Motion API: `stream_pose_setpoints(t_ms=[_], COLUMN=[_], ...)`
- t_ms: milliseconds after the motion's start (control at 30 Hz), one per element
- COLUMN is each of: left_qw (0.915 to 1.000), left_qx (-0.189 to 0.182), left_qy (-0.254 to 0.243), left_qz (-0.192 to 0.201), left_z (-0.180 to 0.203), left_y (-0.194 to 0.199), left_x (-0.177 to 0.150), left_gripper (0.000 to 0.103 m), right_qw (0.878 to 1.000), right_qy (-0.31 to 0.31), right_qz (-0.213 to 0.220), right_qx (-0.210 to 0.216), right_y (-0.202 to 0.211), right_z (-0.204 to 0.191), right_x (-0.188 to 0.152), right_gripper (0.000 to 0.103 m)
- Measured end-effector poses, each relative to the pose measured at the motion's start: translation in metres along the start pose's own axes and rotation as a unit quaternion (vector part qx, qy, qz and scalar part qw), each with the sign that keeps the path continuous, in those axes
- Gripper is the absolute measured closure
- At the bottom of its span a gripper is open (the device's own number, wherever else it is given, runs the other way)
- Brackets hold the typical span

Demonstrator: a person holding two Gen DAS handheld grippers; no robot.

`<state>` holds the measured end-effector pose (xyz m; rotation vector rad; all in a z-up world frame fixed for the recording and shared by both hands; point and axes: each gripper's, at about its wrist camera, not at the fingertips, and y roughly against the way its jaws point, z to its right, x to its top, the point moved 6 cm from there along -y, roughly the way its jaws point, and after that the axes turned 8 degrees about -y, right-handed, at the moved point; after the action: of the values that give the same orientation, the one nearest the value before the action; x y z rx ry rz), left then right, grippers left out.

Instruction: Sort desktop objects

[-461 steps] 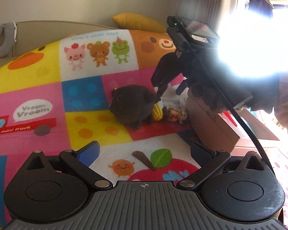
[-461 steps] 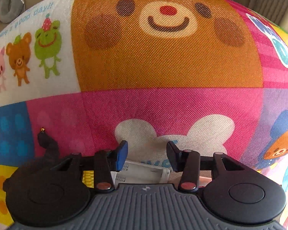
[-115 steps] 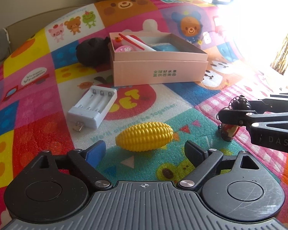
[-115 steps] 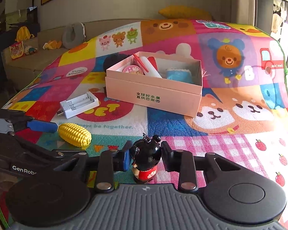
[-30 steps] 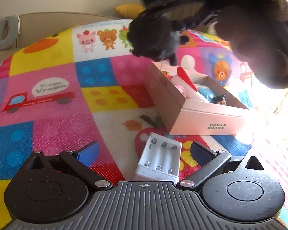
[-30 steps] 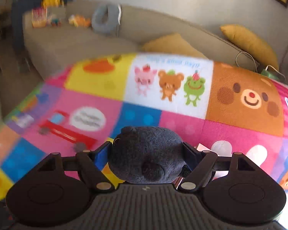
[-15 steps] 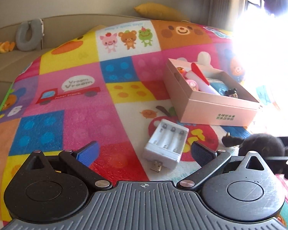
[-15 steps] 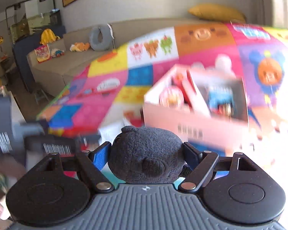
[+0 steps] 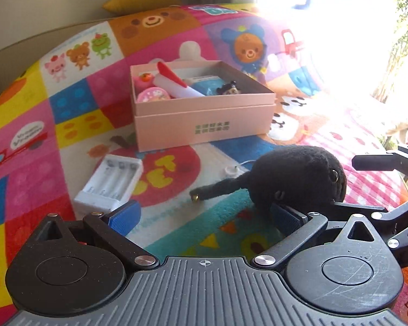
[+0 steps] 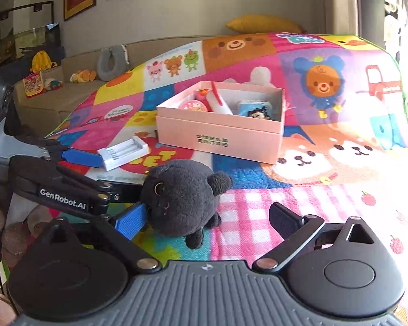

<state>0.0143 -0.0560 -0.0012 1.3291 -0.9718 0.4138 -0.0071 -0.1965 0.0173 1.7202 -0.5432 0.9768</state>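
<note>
A black plush cat (image 10: 182, 198) lies on the colourful play mat (image 10: 326, 206), against my right gripper's blue left finger. My right gripper (image 10: 206, 218) is open, its jaws wide apart. The plush also shows in the left wrist view (image 9: 296, 176), just beyond my left gripper's right finger. My left gripper (image 9: 204, 216) is open and empty. A white battery charger (image 9: 110, 184) lies in front of it, left of the plush. The open pink box (image 9: 204, 108) behind holds a small doll (image 9: 228, 88), a red-and-white tube (image 9: 174, 82) and other small items.
The pink box also shows in the right wrist view (image 10: 220, 133), with the charger (image 10: 122, 152) to its left. A sofa with cushions and toys (image 10: 68, 81) stands beyond the mat. Bright window glare fills the right side.
My right gripper has brought the plush cat down onto the mat in front of the box and opened, letting it go. My left gripper has swung right toward the plush.
</note>
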Motion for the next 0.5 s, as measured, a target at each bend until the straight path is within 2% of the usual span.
stream_pose_setpoints(t_ms=[167, 267, 400, 500], left_qw=[0.999, 0.9984, 0.9977, 0.9976], left_qx=[0.005, -0.009, -0.021, 0.001], left_qy=[-0.033, -0.036, -0.033, -0.014], left_qz=[0.029, 0.044, 0.055, 0.068], left_z=[0.016, 0.022, 0.024, 0.008], left_y=[-0.013, -0.019, -0.021, -0.012], left_x=[0.029, 0.046, 0.057, 0.059], left_gripper=[0.0, 0.0, 0.0, 0.0], right_qw=[0.999, 0.999, 0.999, 0.996], right_qy=[-0.023, -0.014, 0.025, 0.065], right_qz=[-0.001, 0.004, 0.01, 0.016], right_qx=[-0.033, -0.042, -0.046, -0.055], right_y=[0.001, 0.005, 0.007, 0.003], right_z=[0.026, 0.029, 0.021, 0.011], right_x=[-0.001, -0.001, 0.001, 0.004], right_gripper=[0.006, 0.006, 0.006, 0.006])
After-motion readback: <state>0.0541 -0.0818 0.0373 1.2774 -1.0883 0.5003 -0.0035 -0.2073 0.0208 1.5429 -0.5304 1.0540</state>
